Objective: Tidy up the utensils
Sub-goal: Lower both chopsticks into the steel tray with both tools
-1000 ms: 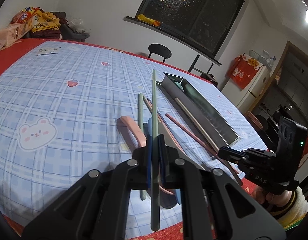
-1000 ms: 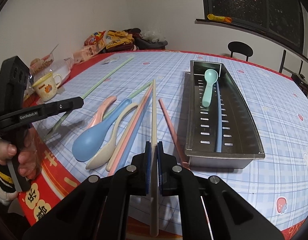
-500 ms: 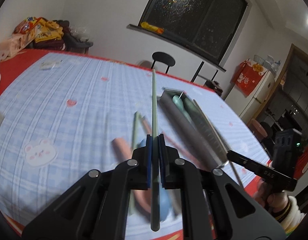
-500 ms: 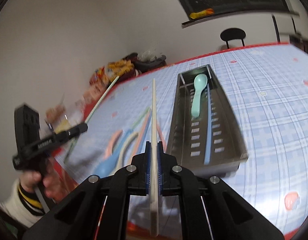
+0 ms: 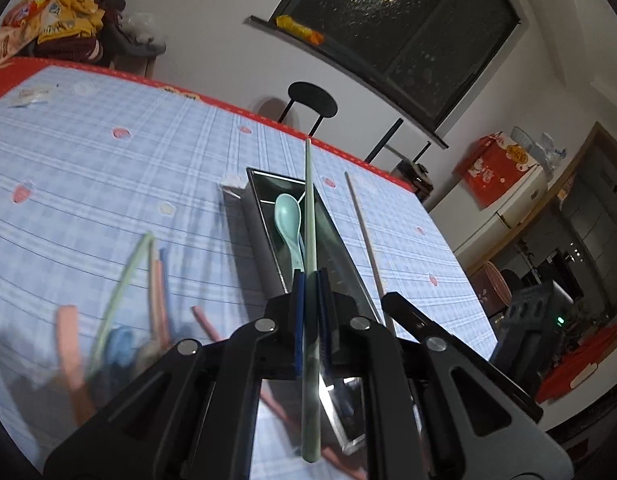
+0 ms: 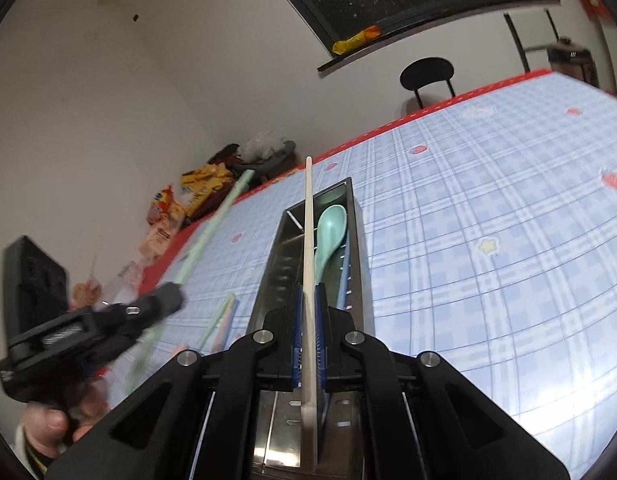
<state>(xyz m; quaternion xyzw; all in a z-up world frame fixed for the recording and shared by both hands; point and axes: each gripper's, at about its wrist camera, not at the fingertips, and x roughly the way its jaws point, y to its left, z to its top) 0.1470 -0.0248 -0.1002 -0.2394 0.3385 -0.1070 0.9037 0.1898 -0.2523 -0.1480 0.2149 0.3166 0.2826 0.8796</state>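
**Placing two held chopsticks into the metal tray**

Landmark: the metal tray [image 6: 358, 216], lying lengthwise on the checked tablecloth [image 6: 488, 208].

1. Left of the tray: the loose utensils [image 5: 120, 320], blurred, wait on the cloth. Leave them until both hands are free.
2. Left gripper [image 5: 310, 276]: its fingers are clamped on a green chopstick [image 5: 309, 208], which hangs over the tray and points along its length. Keep it parallel to the tray walls and lower it before releasing.
3. Inside the tray: a green spoon [image 6: 328, 236] and a blue chopstick [image 6: 342, 276] already lie there. Set new sticks beside the spoon, not across it.
4. Right gripper [image 6: 308, 292]: its fingers are clamped on a white chopstick [image 6: 308, 240], also held over the tray and aligned with it. Release one hand at a time, judged safer against collision.
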